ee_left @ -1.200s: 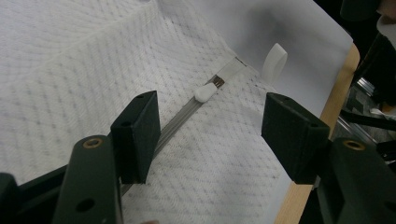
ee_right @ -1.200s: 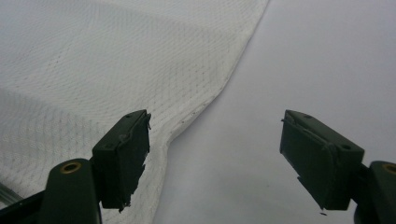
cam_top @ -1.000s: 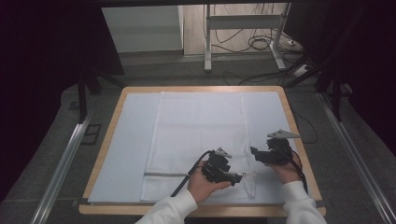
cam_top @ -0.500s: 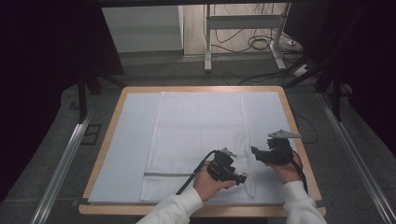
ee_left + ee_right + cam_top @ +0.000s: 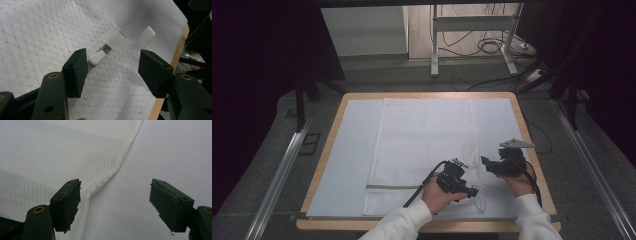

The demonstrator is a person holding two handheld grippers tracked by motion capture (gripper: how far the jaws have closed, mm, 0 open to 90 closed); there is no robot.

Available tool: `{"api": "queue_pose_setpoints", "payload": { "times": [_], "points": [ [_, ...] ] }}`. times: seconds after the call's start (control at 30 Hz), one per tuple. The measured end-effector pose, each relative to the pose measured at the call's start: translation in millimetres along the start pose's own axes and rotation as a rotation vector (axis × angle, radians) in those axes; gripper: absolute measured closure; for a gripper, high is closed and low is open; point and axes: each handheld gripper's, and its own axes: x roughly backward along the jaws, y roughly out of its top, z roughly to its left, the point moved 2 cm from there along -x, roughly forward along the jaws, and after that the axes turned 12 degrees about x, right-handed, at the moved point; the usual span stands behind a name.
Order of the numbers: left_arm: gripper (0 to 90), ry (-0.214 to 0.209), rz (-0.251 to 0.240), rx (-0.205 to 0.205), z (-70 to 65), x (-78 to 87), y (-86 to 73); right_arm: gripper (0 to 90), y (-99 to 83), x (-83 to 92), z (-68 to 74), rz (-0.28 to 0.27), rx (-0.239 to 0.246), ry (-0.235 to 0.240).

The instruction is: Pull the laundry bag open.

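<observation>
A white mesh cloth (image 5: pixel 427 135) lies flat on the pale sheet (image 5: pixel 352 150) that covers the table, with a grey zip line (image 5: pixel 387 187) near its front edge. My left gripper (image 5: pixel 472 192) is low over the cloth's near right corner, its jaws open. In the left gripper view the gripper (image 5: pixel 112 65) frames a white zip pull (image 5: pixel 97 57) lying on the mesh (image 5: pixel 37 37); a second white tab (image 5: pixel 145 37) lies farther off. My right gripper (image 5: pixel 486 162) hovers open by the cloth's right edge. In the right gripper view the gripper (image 5: pixel 115 195) straddles the hem of the cloth (image 5: pixel 50 150), with nothing gripped.
The table's wooden rim (image 5: pixel 524 130) runs close to my right hand. Metal rails flank the table on the floor at the left (image 5: pixel 282 170) and the right (image 5: pixel 592 160). A desk frame with cables (image 5: pixel 472 45) stands behind the table.
My left hand has shifted a little to the right, toward the cloth's near right corner. The right hand has stayed put.
</observation>
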Motion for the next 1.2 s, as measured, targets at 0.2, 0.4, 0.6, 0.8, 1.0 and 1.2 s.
{"api": "queue_pose_setpoints", "payload": {
  "times": [0.2, 0.4, 0.6, 0.8, 1.0, 1.2],
  "points": [
    [42.3, -0.036, 0.004, 0.020, -2.1, -4.4, 1.0, 24.5, 0.4, -0.7, 1.0, 0.002, -0.002, 0.008],
    [52.0, -0.009, -0.008, 0.005, -0.9, -5.6, 0.9, 24.5, 0.5, 0.8, -0.6, -0.005, -0.009, 0.006],
    [63.0, 0.014, -0.019, -0.005, 0.5, -6.3, 0.7, 24.4, 0.3, 0.6, -0.2, -0.004, -0.004, 0.005],
    [67.9, 0.014, -0.023, -0.008, 0.7, -8.1, 1.4, 24.4, 0.3, 0.6, -0.2, -0.003, -0.007, 0.004],
    [68.3, 0.012, -0.025, -0.007, 0.1, -9.2, 2.1, 24.3, -0.5, 0.3, -0.5, -0.001, -0.007, 0.003],
    [72.3, 0.035, -0.033, -0.027, -2.9, -12.0, 2.2, 24.3, -0.4, 0.6, -0.3, -0.001, -0.008, 0.003]
  ]
}}
